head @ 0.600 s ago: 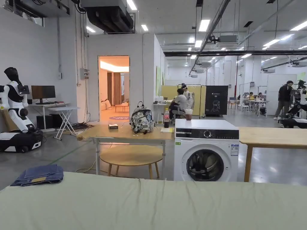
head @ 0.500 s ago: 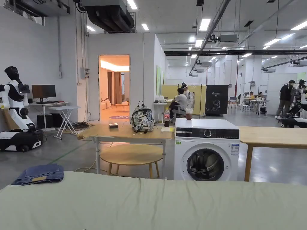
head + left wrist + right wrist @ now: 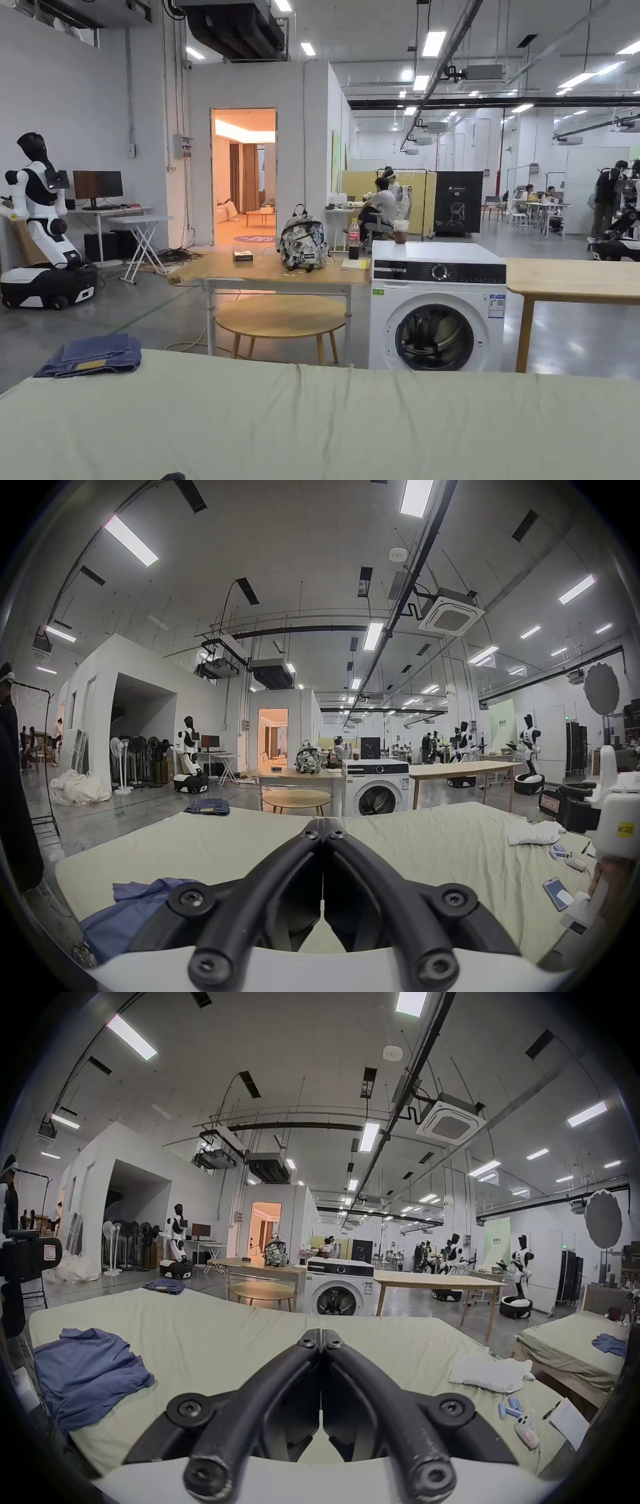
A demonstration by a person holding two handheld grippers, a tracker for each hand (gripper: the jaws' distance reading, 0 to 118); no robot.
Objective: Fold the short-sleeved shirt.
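A crumpled blue shirt (image 3: 86,1369) lies on the pale green bed (image 3: 242,1324) at its left side; in the left gripper view the blue shirt (image 3: 128,916) sits at the near left, partly behind the jaws. My left gripper (image 3: 324,824) is shut with nothing between its jaws, held above the bed. My right gripper (image 3: 321,1335) is shut too and holds nothing, to the right of the shirt and apart from it. The right gripper's body (image 3: 588,805), with a hand under it, also appears at the right edge of the left gripper view.
Folded jeans (image 3: 90,355) rest on the bed's far left corner. A white cloth (image 3: 488,1371), batteries, a small controller (image 3: 526,1430), paper and a phone (image 3: 557,893) lie at the right. Beyond the bed stand a washing machine (image 3: 437,306), wooden tables and a round table (image 3: 281,315).
The head camera has tipped down and shifted a little, so more of the bed shows. Nothing on the bed has moved.
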